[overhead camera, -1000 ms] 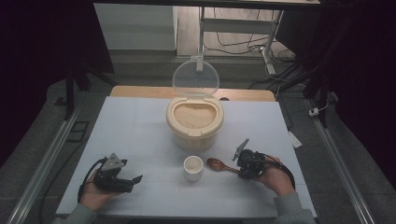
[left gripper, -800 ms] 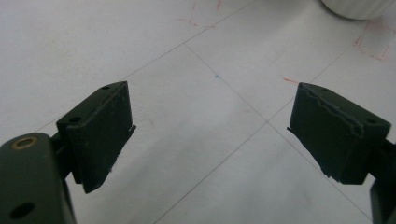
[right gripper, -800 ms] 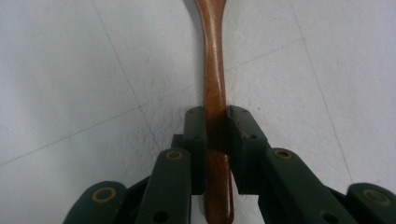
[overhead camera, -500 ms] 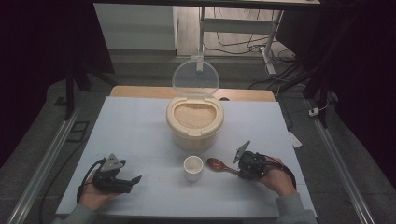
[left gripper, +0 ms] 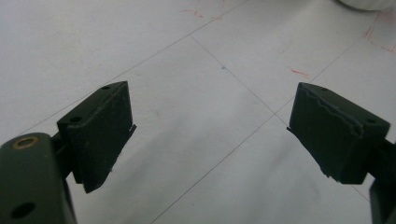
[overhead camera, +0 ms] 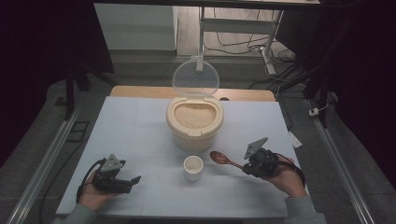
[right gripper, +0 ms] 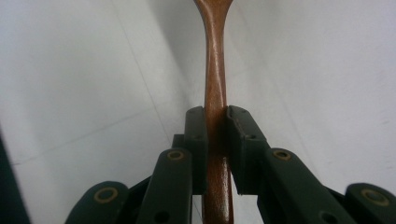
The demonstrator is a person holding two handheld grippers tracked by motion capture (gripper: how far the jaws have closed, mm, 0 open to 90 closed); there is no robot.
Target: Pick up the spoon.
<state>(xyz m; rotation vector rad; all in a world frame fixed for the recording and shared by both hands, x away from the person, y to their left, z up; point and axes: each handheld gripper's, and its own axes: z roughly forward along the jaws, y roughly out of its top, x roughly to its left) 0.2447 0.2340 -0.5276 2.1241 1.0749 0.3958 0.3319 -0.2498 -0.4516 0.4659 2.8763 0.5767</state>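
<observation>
My right tool (overhead camera: 246, 166) gripped the wooden spoon (overhead camera: 223, 158); left tool (overhead camera: 133, 180) gaped empty. Next, scooping rice from the container (overhead camera: 194, 122).

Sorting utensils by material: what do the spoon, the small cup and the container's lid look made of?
Spoon: likely wood, reddish-brown with a glossy, varnished sheen. Small cup: probably ceramic or plastic, plain cream-white; I cannot tell which. Lid: clear plastic, since the background shows through it.
</observation>
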